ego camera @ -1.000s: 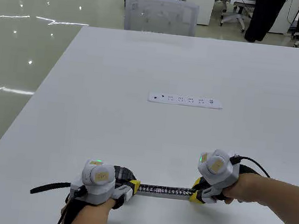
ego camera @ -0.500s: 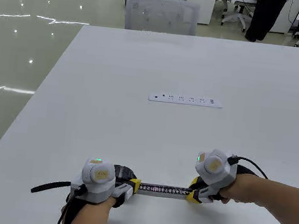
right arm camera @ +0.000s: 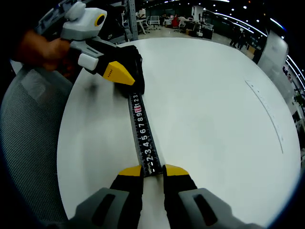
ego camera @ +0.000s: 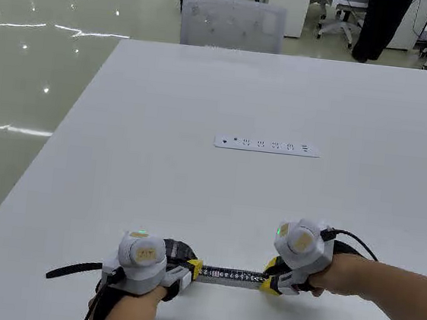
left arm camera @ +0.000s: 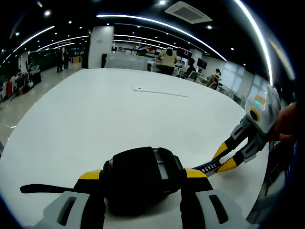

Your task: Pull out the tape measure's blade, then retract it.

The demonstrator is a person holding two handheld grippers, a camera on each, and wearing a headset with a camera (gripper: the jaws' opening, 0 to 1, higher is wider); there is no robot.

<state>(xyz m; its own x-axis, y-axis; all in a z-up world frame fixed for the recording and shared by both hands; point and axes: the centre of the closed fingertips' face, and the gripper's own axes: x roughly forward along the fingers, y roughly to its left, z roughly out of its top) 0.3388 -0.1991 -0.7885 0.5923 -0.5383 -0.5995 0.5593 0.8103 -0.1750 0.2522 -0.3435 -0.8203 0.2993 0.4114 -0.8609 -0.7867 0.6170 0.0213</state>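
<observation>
While left gripper clamps tape measure case, right gripper pinches blade tip.

The right gripper sits nearer, the blade seemingly shorter.

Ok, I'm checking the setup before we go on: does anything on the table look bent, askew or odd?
Nothing stands out. The blade runs straight, with no kink, from the case in the left claw to the right claw pinching its tip. The power strip lies flat on the table.
</observation>
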